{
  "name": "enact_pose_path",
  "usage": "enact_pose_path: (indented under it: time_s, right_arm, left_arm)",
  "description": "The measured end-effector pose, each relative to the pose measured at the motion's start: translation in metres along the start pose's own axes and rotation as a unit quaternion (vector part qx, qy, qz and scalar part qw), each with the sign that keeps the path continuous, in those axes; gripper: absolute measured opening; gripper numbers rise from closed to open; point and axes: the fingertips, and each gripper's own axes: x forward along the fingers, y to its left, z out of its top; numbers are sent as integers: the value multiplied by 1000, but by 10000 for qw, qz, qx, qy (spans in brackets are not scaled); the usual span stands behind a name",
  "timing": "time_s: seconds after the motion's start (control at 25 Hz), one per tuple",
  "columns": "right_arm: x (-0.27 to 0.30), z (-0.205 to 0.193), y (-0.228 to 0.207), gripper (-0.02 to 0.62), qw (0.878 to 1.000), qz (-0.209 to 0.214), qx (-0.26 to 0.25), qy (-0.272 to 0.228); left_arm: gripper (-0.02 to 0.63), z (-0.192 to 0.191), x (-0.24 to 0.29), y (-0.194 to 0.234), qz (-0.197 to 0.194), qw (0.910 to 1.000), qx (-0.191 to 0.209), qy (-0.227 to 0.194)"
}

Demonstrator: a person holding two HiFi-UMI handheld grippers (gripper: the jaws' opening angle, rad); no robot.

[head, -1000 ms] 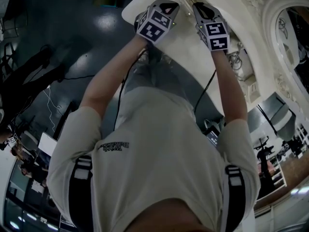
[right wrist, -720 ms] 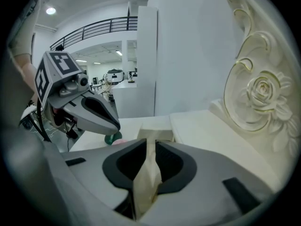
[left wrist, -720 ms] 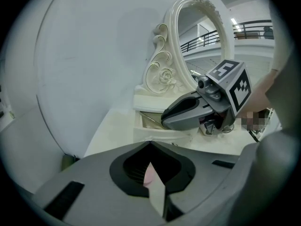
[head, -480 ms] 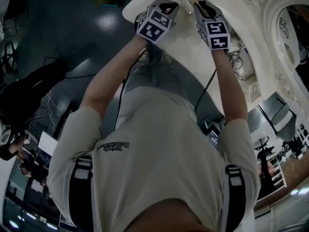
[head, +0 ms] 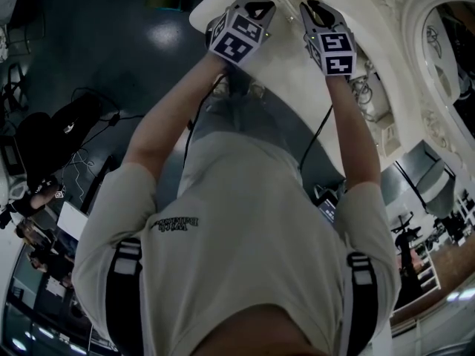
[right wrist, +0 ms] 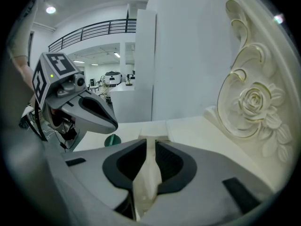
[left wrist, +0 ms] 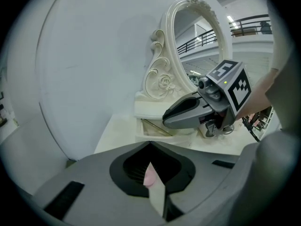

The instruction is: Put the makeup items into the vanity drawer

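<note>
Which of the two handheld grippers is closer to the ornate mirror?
Right. The right gripper, its jaws just opened with nothing clearly between them, is beside the carved frame of the mirror; the left gripper is farther out, beyond the right one.

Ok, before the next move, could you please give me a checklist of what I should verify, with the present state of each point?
1. Drawer pulled out: ok, it stands open under the mirror.
2. Left gripper loaded: ok, its jaws are shut on a small pink item.
3. Right gripper empty: ok, its jaws have just been opening and stand a little apart, with only pale surface showing in the gap.
4. Path from the left gripper to the drawer free: probably not ok, the right gripper hangs just over the drawer.
5. Room left inside the drawer: cannot tell, its inside is mostly hidden.
</note>
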Motion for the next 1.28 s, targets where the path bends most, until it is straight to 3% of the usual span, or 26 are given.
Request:
enact_pose_path:
  time_s: [0.36, 0.72, 1.12, 1.16, 1.28]
  right_arm:
    - [-34, 36, 0, 61, 9992, -139, -85, -351]
    - [-102, 95, 7, 61, 9938, -369, -183, -1032]
    - [-200, 171, 48, 58, 9744, -276, 91, -2231]
    - [-209, 176, 53, 24, 9722, -279, 86, -2322]
    - [-231, 187, 69, 18, 9670, -217, 116, -2535]
  left_arm:
    - [14, 32, -31, 0, 105, 9994, 88, -331]
    - [14, 88, -87, -8, 262, 9954, 333, -859]
    - [14, 153, -184, -37, 347, 9819, 690, -1731]
    - [14, 157, -194, -41, 347, 9803, 725, -1807]
    - [14, 166, -223, -49, 364, 9752, 793, -2033]
